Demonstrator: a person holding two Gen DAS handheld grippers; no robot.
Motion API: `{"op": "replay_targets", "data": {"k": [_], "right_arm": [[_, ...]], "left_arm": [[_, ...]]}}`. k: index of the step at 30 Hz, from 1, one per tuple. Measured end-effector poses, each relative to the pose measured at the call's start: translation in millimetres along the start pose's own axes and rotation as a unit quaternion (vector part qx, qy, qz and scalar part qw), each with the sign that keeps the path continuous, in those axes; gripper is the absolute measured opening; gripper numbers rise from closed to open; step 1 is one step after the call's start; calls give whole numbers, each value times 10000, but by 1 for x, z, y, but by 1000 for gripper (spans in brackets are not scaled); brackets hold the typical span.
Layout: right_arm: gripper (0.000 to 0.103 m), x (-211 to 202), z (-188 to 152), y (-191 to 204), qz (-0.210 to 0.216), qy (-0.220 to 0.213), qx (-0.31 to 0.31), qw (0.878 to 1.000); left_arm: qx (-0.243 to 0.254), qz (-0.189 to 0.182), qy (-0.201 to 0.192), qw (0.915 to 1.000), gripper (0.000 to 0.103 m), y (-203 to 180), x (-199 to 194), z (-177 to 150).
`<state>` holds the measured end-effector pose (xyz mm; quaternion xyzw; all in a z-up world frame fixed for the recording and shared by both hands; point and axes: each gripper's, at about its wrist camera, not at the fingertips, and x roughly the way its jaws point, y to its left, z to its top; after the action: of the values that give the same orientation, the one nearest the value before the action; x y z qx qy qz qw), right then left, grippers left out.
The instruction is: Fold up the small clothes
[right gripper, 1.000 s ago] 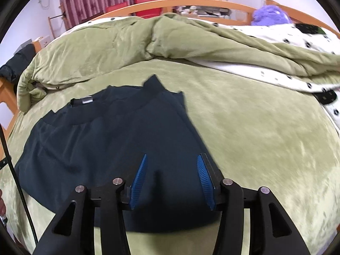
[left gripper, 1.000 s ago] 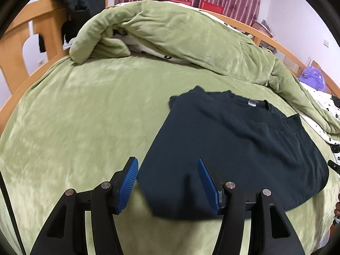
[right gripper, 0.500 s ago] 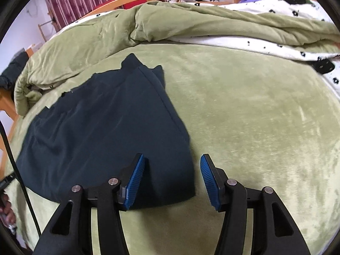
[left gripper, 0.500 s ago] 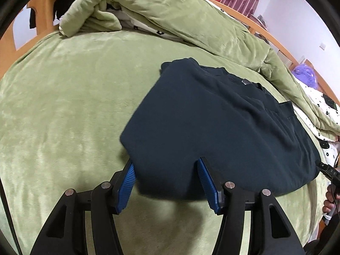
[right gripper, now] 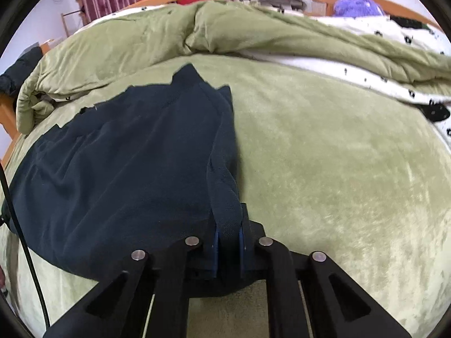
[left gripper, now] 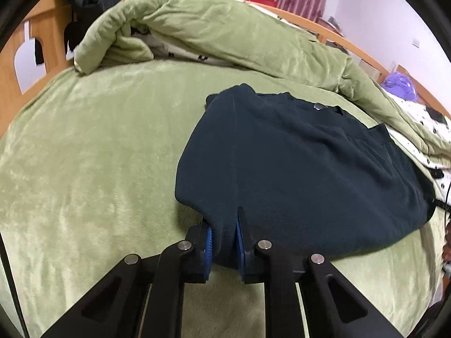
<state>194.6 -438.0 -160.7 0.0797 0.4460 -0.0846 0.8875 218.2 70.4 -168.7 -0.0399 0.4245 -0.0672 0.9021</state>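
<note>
On the green bed blanket the dark navy T-shirt lies flat, left hand-held gripper and right hand-held gripper having just closed, each pinching a near hem corner, likely to lift and fold both together.

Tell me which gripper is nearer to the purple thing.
Right. The right gripper grips the shirt at the corner on the side of the purple thing; the left gripper grips the opposite corner, farther away.
</note>
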Motion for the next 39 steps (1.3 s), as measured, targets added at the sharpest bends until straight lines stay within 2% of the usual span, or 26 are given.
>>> {"op": "replay_targets", "data": {"k": [4,8,11,15,20,22,29,32,39], "right_arm": [[9,0,-4,-15,-6,201,295,9994],[9,8,-9,1,-421,264,-142,9987],[16,3,-8,7,-652,235,-249,9973],[28,-14,-9,10,-691,20,-231,9973],[39,-40,-10,39,-618,-475,-463,9959],[43,-48,-10,63,-380,-600,-642,9954],[45,-61,-14,176,665,-617,-1114,9896],[46,-61,-19,223,1090,-520,-1206,9853],[68,-56,-55,353,1684,-505,-1923,9655]], "left_arm": [[77,-38,90,9999,14,4,0,-10],[143,-57,118,9998,14,5,-2,-14],[148,-17,155,9998,20,5,-7,-14],[73,18,211,9997,28,10,-13,-15],[-131,85,132,9998,38,24,-25,-15],[-256,126,23,9996,50,34,-32,-13],[-657,191,-213,9974,52,69,-53,-6],[-774,375,-326,9958,54,88,-64,-5],[-1055,812,-511,9898,57,138,-82,-11]]}}
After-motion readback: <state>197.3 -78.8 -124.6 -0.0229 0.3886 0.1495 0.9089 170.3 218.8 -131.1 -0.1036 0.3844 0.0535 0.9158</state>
